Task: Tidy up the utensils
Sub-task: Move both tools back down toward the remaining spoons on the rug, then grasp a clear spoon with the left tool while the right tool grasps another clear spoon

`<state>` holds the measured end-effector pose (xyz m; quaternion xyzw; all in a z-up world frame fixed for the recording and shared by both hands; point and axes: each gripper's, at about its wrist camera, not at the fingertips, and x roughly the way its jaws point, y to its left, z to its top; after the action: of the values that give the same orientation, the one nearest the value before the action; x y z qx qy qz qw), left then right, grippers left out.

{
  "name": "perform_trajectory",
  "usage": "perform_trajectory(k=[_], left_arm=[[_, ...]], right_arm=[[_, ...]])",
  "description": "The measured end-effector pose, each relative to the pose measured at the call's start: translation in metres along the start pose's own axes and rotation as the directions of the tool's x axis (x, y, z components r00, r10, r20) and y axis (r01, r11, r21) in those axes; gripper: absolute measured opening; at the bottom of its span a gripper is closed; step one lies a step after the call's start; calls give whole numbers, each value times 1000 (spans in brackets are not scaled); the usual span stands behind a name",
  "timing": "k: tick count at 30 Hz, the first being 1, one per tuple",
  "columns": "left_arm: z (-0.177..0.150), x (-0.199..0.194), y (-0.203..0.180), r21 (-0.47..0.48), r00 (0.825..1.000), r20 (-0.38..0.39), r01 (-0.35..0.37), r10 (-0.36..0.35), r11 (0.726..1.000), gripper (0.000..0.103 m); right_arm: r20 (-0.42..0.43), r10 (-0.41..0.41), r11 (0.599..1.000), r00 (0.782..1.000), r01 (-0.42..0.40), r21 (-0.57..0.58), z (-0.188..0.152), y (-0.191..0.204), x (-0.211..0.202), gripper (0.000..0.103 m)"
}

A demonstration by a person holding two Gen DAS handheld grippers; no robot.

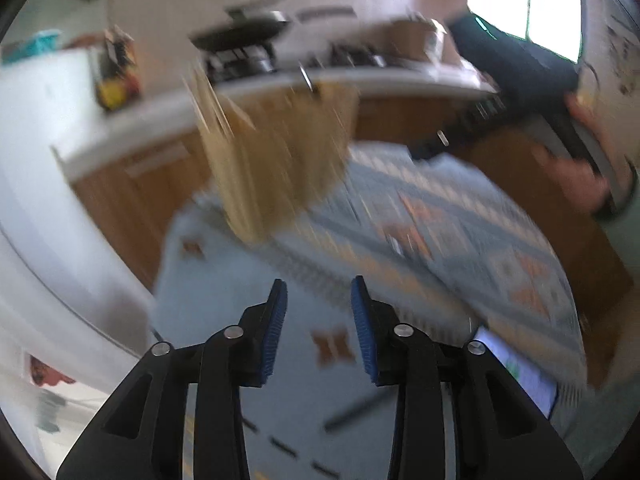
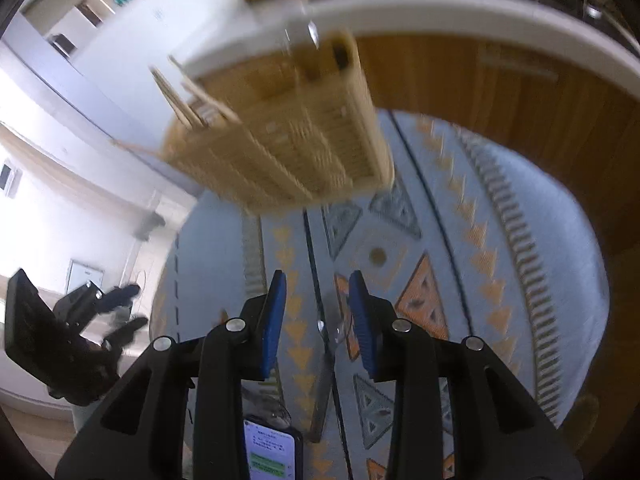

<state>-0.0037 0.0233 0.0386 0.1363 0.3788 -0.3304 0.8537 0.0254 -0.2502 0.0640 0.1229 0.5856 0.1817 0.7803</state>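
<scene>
The left gripper [image 1: 318, 300] and the right gripper [image 2: 318, 300] both hang above the patterned tablecloth [image 2: 520, 208] with jaws parted and nothing between them. The woven utensil holder [image 2: 288, 140], wooden sticks poking from it, stands at the table's far edge. A phone [image 2: 272, 456] lies at the near edge.

Left gripper [image 1: 319, 300]: black arms, blue pads [image 1: 276, 332], jaws apart w/ a gap between them, nothing held. Right gripper [image 2: 318, 296]: same look, blue pads [image 2: 274, 320] apart, nothing pinched btwn them. In the left cam, the right gripper shows far off as a dark blurry shape, w/ the person's hand [image 1: 576, 180] wrapped round it. Both views are blurry.
</scene>
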Motion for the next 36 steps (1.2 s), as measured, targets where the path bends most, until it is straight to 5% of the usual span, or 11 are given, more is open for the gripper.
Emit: perform_trajectory(k=[3, 12, 22, 25, 29, 31, 36], left_arm=[[-24, 15, -2, 20, 990, -96, 103, -100, 994, 48], [-50, 36, -14, 104, 953, -207, 248, -223, 963, 48], [-51, 68, -50, 298, 941, -325, 199, -97, 934, 46], [-42, 72, -47, 249, 945, -323, 143, -57, 958, 20], [-37, 74, -44, 164, 950, -311, 67, -12, 984, 12], [-34, 76, -36, 38, 954, -298, -11, 22, 999, 10], [-28, 73, 0, -275, 960, -268, -161, 85, 948, 9]], right_arm=[[-49, -2, 1000, 999, 1, -10, -7, 1, 18, 30], [-181, -32, 999, 983, 26, -32, -24, 5, 58, 30], [-184, -2, 999, 983, 9, 36, -23, -18, 58, 30], [-180, -8, 999, 984, 15, 35, -22, -20, 55, 30], [-183, -1, 999, 983, 8, 39, -20, -23, 52, 30], [-181, -5, 999, 983, 13, 42, -24, -23, 51, 30], [-186, -28, 999, 982, 34, 33, -28, -22, 61, 30]])
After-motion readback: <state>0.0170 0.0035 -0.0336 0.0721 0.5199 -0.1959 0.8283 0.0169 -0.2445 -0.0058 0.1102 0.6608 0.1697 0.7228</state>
